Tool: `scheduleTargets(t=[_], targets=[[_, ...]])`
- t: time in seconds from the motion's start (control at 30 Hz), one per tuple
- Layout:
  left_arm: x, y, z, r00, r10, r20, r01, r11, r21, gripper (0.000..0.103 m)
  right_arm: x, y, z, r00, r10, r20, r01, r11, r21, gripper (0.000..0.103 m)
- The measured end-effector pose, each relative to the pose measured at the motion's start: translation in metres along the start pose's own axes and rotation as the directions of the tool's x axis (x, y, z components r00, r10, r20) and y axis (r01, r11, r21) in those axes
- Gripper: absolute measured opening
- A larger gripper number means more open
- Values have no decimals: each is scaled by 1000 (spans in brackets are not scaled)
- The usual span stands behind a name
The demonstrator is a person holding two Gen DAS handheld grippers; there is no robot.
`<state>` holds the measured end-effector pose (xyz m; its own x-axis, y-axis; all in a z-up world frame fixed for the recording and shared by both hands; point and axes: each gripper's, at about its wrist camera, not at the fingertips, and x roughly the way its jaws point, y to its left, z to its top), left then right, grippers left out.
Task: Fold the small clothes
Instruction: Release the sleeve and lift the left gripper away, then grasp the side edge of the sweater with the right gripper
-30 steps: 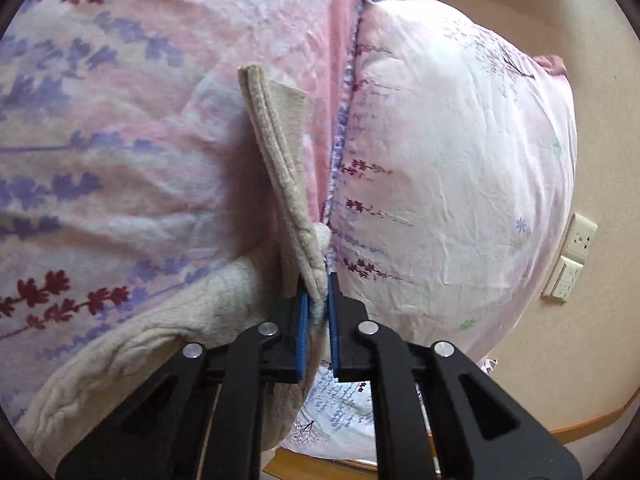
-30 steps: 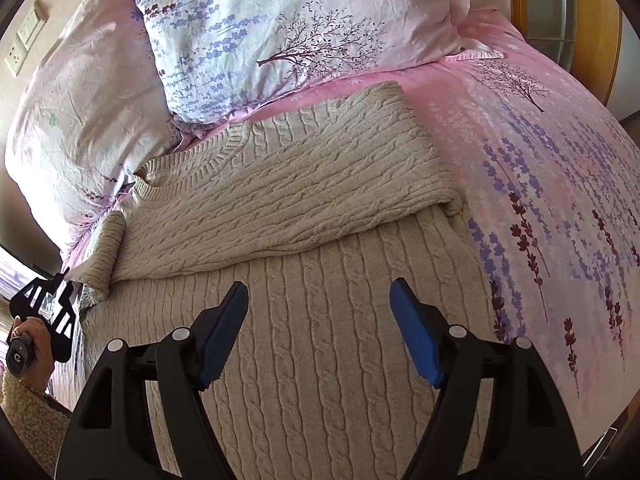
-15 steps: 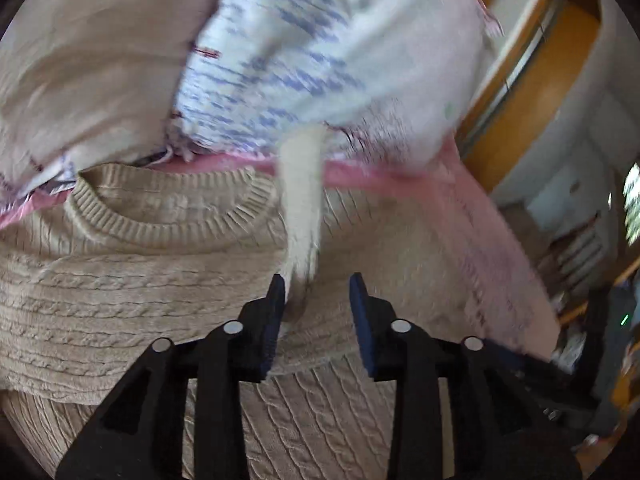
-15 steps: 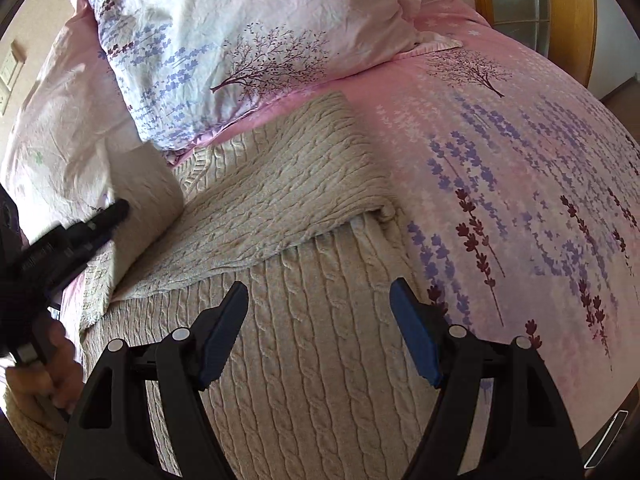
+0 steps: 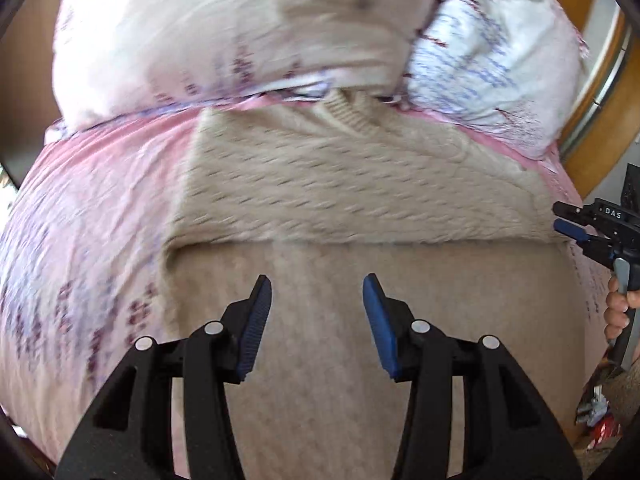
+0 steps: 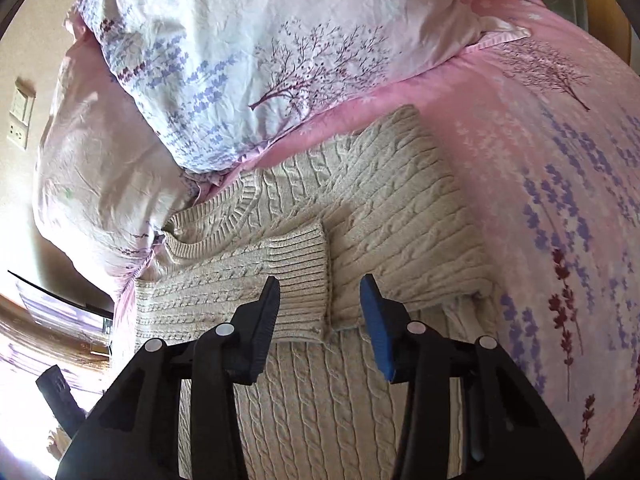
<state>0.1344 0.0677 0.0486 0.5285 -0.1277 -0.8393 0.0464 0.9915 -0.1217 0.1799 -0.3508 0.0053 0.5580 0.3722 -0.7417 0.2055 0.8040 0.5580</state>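
The left hand-held gripper (image 5: 316, 322) has just been opening, the right hand-held gripper (image 6: 318, 320) closing; both empty above the sweater (image 6: 320, 400) on the bed (image 6: 560, 160). Both sleeves (image 6: 296, 280) folded in; body fold remains.

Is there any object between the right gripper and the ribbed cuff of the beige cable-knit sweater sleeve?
Nothing visible. The right gripper, open, has the ribbed cuff of the folded sleeve directly ahead on the beige cable-knit sweater; the pillows lie farther back.
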Motion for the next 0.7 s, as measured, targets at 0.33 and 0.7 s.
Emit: scheduleTargets(t=[0.33, 0.7], targets=[[-4, 55, -47, 994, 79, -79, -89, 988, -128, 47, 21, 12, -8, 998, -41, -52, 38, 997, -67, 25], [-5, 53, -48, 995, 71, -67, -79, 989, -127, 47, -34, 73, 16, 961, 14, 275, 66, 958, -278, 8]])
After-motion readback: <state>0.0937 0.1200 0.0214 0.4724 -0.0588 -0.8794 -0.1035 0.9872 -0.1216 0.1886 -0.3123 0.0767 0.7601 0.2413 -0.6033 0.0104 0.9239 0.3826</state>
